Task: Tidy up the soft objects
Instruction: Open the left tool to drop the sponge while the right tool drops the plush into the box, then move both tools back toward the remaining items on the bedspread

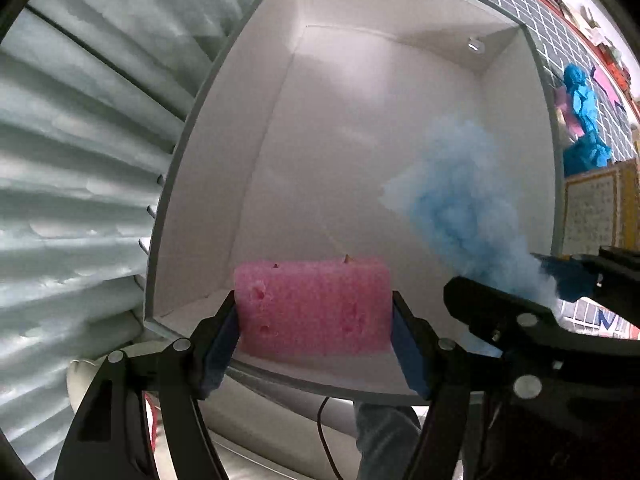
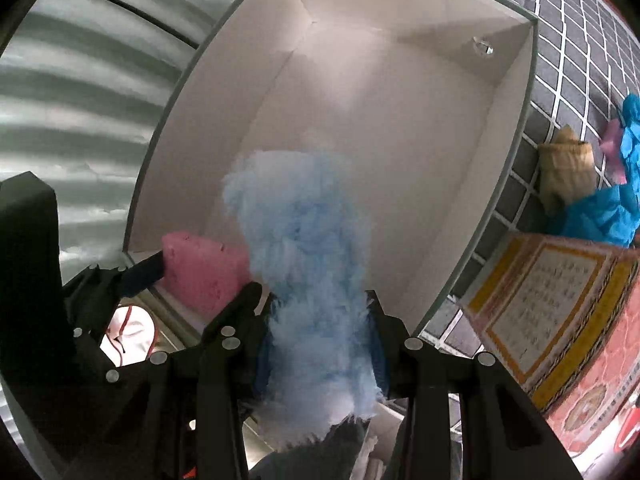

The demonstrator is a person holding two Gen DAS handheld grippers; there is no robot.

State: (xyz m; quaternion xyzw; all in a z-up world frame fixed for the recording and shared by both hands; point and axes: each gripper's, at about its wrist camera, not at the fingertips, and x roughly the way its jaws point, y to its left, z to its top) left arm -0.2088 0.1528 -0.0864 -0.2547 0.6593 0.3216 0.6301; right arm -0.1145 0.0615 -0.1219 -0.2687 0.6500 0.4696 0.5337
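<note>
A pink sponge block [image 1: 314, 306] is clamped between the blue pads of my left gripper [image 1: 314, 320], which points down over the near edge of a white open box [image 1: 224, 184]. The same sponge [image 2: 204, 270] shows at the left in the right wrist view. My right gripper [image 2: 318, 320] is shut on a fluffy light-blue soft piece [image 2: 304, 248] that hangs over the box interior [image 2: 420, 152]. In the left wrist view that blue fluff [image 1: 460, 200] sits to the right of the sponge, held by the right gripper [image 1: 560, 280]. The box floor below is bare.
A corrugated grey wall [image 1: 80, 160] runs along the box's left side. On the dark tiled floor [image 2: 568, 52] to the right lie a bright blue cloth [image 2: 616, 200], a tan woven item [image 2: 568, 168] and a yellow-bordered printed carton [image 2: 552, 300].
</note>
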